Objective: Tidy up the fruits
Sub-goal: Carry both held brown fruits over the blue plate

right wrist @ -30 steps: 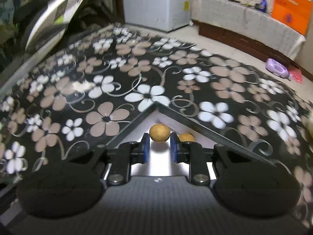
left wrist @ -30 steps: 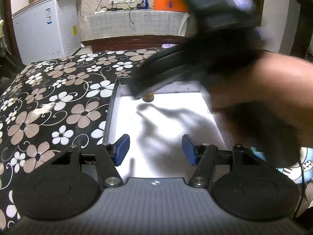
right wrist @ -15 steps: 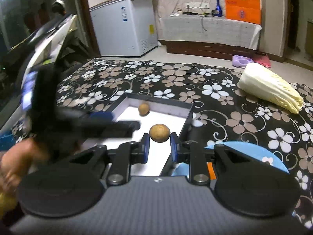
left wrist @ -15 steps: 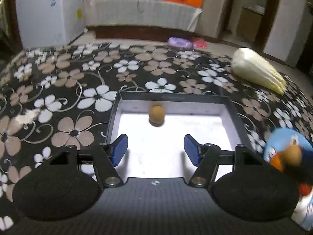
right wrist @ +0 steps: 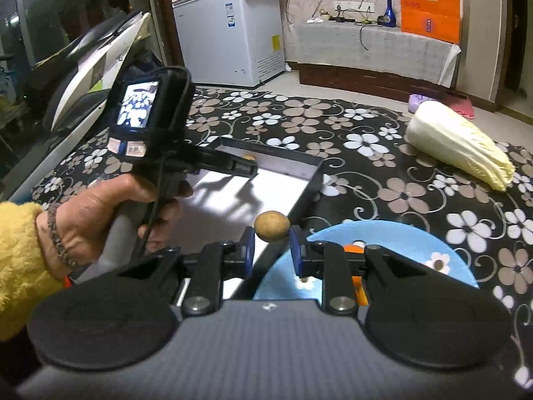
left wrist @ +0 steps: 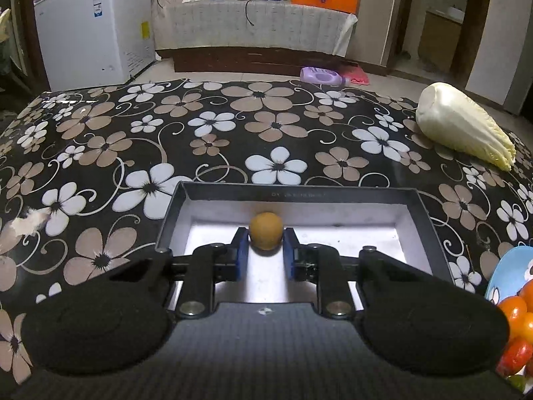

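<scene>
In the left wrist view, the left gripper (left wrist: 266,250) sits low at center frame inside the black tray (left wrist: 336,195), its blue fingers (left wrist: 240,253) closed around a small round tan fruit (left wrist: 266,235) near the tray's far wall. In the right wrist view, the right gripper (right wrist: 271,250) pinches a second tan fruit (right wrist: 271,226) between its fingers (right wrist: 248,253) at center frame, above the tray's near right edge and beside the blue plate (right wrist: 399,240) at lower right. Orange and red fruits (left wrist: 514,326) lie on that plate at the lower right edge of the left view. A napa cabbage (right wrist: 459,148) rests on the flowered surface (left wrist: 233,133) at upper right, well apart from the tray. The left hand (right wrist: 110,213) grips the left tool's handle at mid left.
</scene>
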A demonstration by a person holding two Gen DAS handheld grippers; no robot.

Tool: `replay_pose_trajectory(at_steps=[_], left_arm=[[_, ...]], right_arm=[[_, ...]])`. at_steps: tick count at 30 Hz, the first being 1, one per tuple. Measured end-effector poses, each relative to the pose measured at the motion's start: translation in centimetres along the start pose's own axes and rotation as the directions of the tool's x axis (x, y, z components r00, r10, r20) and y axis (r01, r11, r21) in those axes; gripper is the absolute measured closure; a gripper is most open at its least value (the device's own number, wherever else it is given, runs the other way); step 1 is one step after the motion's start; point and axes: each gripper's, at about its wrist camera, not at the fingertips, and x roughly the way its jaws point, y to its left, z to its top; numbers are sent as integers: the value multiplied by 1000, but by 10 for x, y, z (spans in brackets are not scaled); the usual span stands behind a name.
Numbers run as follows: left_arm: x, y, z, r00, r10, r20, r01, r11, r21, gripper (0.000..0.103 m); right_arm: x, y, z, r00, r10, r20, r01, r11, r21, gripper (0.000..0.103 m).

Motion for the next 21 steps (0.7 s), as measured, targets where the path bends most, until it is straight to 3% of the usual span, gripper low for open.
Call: replay_pose_trajectory(at_steps=[9, 21], left_arm=[[-41, -19, -8, 999, -2, 32, 1, 999, 50, 77], [-109, -63, -18, 993, -79, 84, 71, 993, 92, 77]], right_arm=[[-11, -13, -6, 999, -39, -6, 39, 999, 13, 77], [-39, -17, -20, 996, -80, 28, 77, 994, 74, 77]])
